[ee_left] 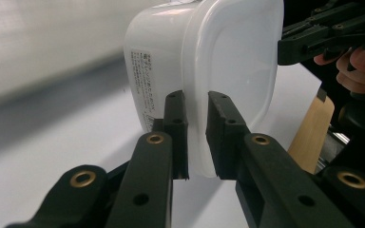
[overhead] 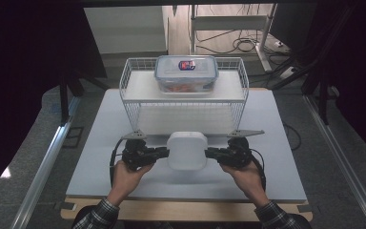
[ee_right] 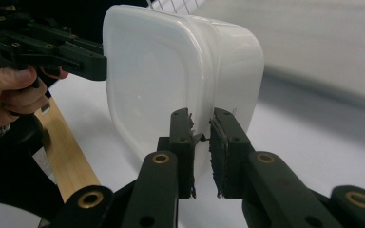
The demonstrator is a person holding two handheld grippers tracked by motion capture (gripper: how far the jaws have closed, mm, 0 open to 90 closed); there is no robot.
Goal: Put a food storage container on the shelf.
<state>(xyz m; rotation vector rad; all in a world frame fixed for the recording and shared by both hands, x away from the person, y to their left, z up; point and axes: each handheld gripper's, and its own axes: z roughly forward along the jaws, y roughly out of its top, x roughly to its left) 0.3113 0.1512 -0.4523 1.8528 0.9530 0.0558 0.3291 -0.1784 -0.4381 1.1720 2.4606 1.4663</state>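
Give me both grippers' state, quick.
Left gripper: closed on the rim of the white lidded container.
Right gripper: closed on the same container's opposite rim.

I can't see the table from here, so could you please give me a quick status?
Both hand-held grippers, left and right, shut on white lidded container. Wire shelf just behind.

Grey carpeted floor [overhead: 38, 143] surrounds the white table [overhead: 267, 157], dark curtains [overhead: 24, 57] flank it, and cables [overhead: 240, 45], perhaps power leads, trail behind.
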